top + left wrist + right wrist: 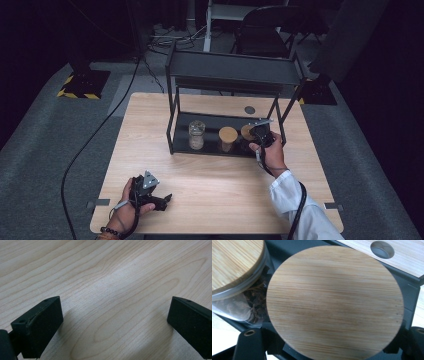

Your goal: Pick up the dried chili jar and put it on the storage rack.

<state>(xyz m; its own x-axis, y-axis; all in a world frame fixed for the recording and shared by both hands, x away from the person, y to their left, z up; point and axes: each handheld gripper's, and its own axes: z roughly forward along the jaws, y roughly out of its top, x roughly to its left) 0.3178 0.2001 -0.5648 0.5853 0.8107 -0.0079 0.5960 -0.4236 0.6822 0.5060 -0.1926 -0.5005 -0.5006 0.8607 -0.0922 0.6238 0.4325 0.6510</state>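
1. My right claw [258,134] straddles the rightmost jar's bamboo lid [334,302]; grip I cannot tell
2. That jar stands on the black rack [176,131], beside two others
3. My left claw [112,322] gapes wide over bare bench [112,270]

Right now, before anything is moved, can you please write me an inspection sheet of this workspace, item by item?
Surface: light wooden table, with a round hole near its far edge.
Job's things: black metal two-level rack; on its lower shelf three glass jars, the left one without a lid, the middle one with a round bamboo lid, the right one's bamboo lid between the right tongs' jaws.
Clutter: nothing seen.
Grippers: left tongs open, low over bare wood; right tongs at the right jar, grip not clear.
Cables: black cable across the floor at left.
Surroundings: grey carpet, black chair, yellow-black striped floor plate.
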